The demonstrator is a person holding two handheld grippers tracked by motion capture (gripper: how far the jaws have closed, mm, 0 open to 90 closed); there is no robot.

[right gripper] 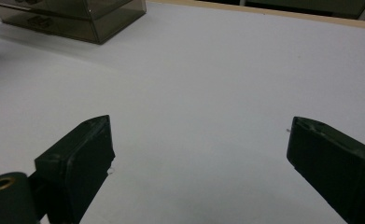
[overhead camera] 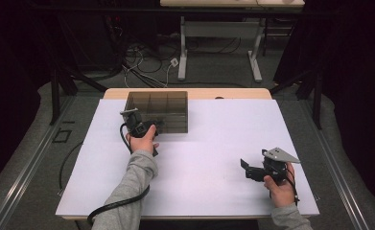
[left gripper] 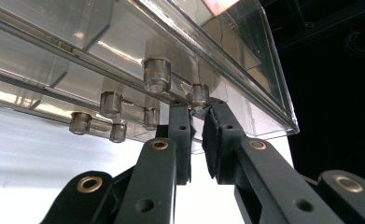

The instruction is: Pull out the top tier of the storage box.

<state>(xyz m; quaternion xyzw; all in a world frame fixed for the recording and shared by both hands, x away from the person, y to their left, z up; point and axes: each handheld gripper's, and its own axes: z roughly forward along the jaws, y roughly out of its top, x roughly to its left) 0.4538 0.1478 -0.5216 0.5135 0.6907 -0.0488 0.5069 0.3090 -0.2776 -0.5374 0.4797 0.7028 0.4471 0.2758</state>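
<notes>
A smoky clear drawer box [overhead camera: 158,111] stands at the back left of the white table top [overhead camera: 214,139]. My left gripper [overhead camera: 155,126] is at the box's front face. In the left gripper view the box [left gripper: 124,46] looms close, with several small clear knobs along its drawers. There my left gripper [left gripper: 198,112] is shut on one knob [left gripper: 199,93], pads either side of it. My right gripper [overhead camera: 246,170] rests low at the front right, far from the box. Its jaws stand wide open over bare table [right gripper: 199,140], and the box [right gripper: 77,14] sits at the far upper left.
The left gripper's black cable [overhead camera: 118,203] loops off the table's front edge. Beyond the table's far edge are floor cables [overhead camera: 142,67] and the white legs of another table [overhead camera: 182,52]. Dark curtains close in both sides.
</notes>
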